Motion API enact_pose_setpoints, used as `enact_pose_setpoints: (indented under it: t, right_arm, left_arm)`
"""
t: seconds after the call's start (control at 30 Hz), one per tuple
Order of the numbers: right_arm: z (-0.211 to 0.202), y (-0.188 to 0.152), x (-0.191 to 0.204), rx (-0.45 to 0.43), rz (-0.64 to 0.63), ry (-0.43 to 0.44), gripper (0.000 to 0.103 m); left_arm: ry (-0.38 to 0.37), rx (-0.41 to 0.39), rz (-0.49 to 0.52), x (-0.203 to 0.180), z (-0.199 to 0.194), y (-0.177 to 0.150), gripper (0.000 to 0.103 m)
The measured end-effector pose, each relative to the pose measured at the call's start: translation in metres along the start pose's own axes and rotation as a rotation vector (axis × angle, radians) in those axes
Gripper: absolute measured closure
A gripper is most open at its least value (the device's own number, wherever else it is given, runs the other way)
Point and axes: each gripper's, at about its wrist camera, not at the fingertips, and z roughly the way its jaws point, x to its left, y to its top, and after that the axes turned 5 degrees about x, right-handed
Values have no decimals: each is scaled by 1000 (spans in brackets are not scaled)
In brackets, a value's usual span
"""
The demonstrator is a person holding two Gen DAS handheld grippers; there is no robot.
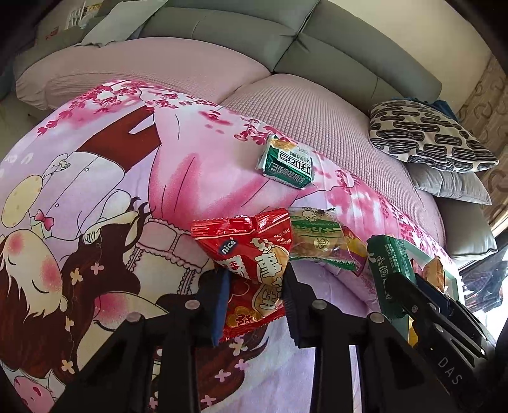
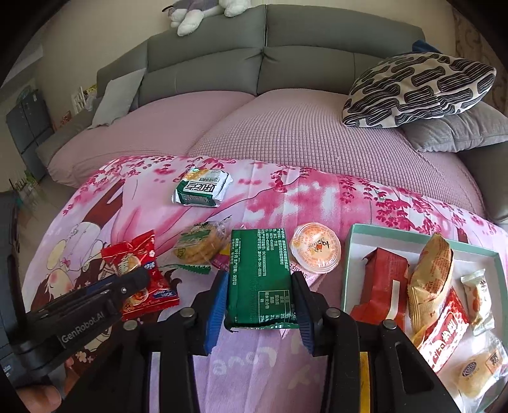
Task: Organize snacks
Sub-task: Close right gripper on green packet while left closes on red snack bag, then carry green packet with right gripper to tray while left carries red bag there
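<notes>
Snacks lie on a pink cartoon blanket (image 2: 279, 203) on a sofa. My left gripper (image 1: 254, 286) is shut on a red snack packet (image 1: 250, 254), also seen in the right wrist view (image 2: 139, 270). My right gripper (image 2: 260, 297) is shut on a dark green cracker pack (image 2: 260, 276), seen in the left wrist view (image 1: 390, 270). A green-and-white biscuit pack (image 2: 203, 190) lies farther back. A clear cookie pack (image 2: 200, 247) and an orange jelly cup (image 2: 316, 252) lie near the green pack. A teal-rimmed box (image 2: 412, 230) at right holds several snacks.
A patterned black-and-white pillow (image 2: 419, 89) sits on a grey pillow (image 2: 457, 130) at the back right. Grey sofa backrests (image 2: 263, 60) run behind the pink seat cushions (image 2: 301, 136). A plush toy (image 2: 203, 12) lies on top of the backrest.
</notes>
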Motion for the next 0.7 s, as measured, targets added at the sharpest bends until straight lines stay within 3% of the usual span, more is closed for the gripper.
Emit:
enact_pose_setpoints:
  t: [0.7]
  right_arm:
    - [-77,-50,-42,-75,140,-44,61]
  left_arm:
    - [-89,-64,147,-59,-48,-21,70]
